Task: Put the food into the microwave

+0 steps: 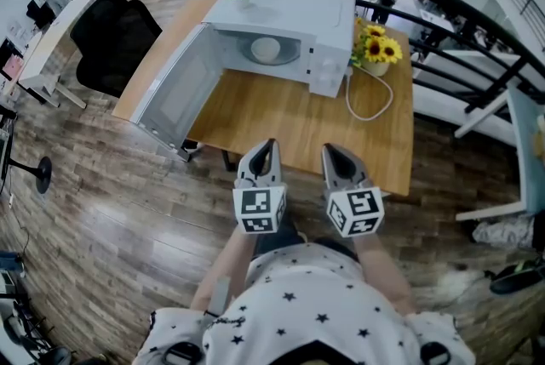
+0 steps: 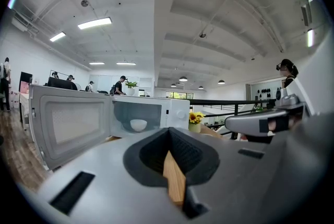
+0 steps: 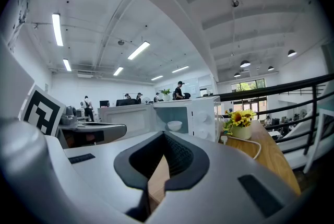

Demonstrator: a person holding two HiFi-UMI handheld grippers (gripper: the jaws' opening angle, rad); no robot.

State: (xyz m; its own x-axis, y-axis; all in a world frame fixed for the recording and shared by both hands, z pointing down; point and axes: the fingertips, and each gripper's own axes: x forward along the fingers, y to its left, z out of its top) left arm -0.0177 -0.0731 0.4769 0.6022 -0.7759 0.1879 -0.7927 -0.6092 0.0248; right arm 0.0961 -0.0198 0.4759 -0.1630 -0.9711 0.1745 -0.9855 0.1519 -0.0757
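Bowl [image 1: 266, 49] in open microwave [image 1: 285, 8] (food, perhaps)

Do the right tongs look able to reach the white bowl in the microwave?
Probably yes: the door hangs wide open to the left, and bare table lies between the right tongs and the bowl. The tongs are shut and would need opening first.

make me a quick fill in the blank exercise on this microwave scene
1. The door of the microwave stands ____.
2. Inside the microwave sits a white ____.
3. The flowers beside the microwave are ____ in colour.
4. The left claw and the right claw are both ____ and hold nothing.

Missing words: open; bowl; yellow; shut
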